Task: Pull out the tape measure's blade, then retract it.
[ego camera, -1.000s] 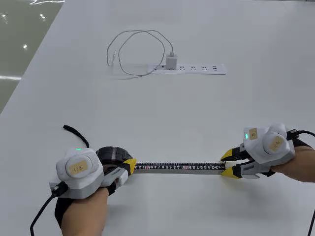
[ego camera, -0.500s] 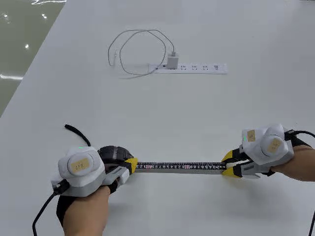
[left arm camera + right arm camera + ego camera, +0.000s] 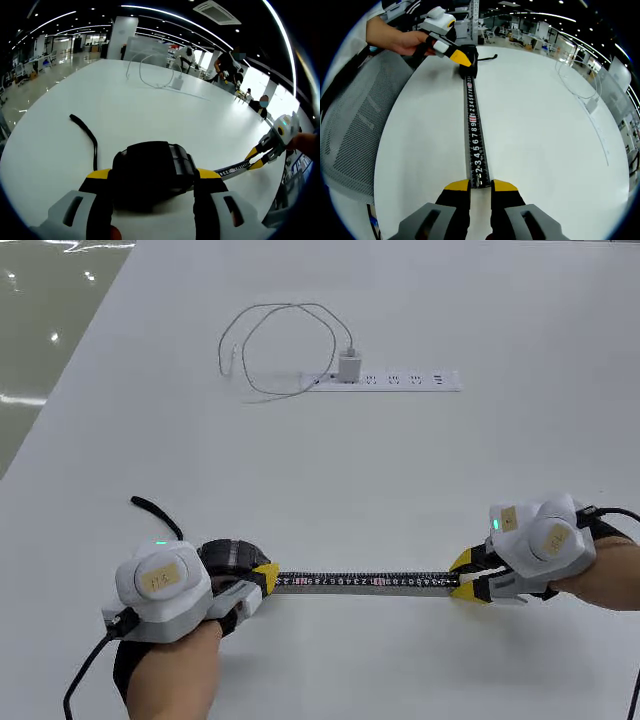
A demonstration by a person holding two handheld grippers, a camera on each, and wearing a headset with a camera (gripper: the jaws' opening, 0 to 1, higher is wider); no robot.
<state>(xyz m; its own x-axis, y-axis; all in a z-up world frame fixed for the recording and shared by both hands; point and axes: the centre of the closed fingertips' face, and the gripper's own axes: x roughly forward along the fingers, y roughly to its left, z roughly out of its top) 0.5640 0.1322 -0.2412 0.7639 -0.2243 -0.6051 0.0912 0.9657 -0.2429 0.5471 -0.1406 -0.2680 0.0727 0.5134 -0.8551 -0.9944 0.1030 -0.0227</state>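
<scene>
Case (image 3: 232,558): sat near the front of the white table (image 3: 400,470), on the left side.
Blade (image 3: 365,581): lay flat and straight on the table, numbers up, running from the case to the right.
Done: pulled out a good way, by the look of it.
Left to do: most likely the second half, letting the blade slide back into the case.
Left gripper (image 3: 245,570): squeezed tight on the case, one jaw on each side.
Right gripper (image 3: 480,186): pinched on the blade's far tip, jaws close together.
Strap (image 3: 155,512): curled on the table just behind the case.
Far off: power strip (image 3: 400,380) with a looped white cable (image 3: 280,340), well apart from the work.
</scene>
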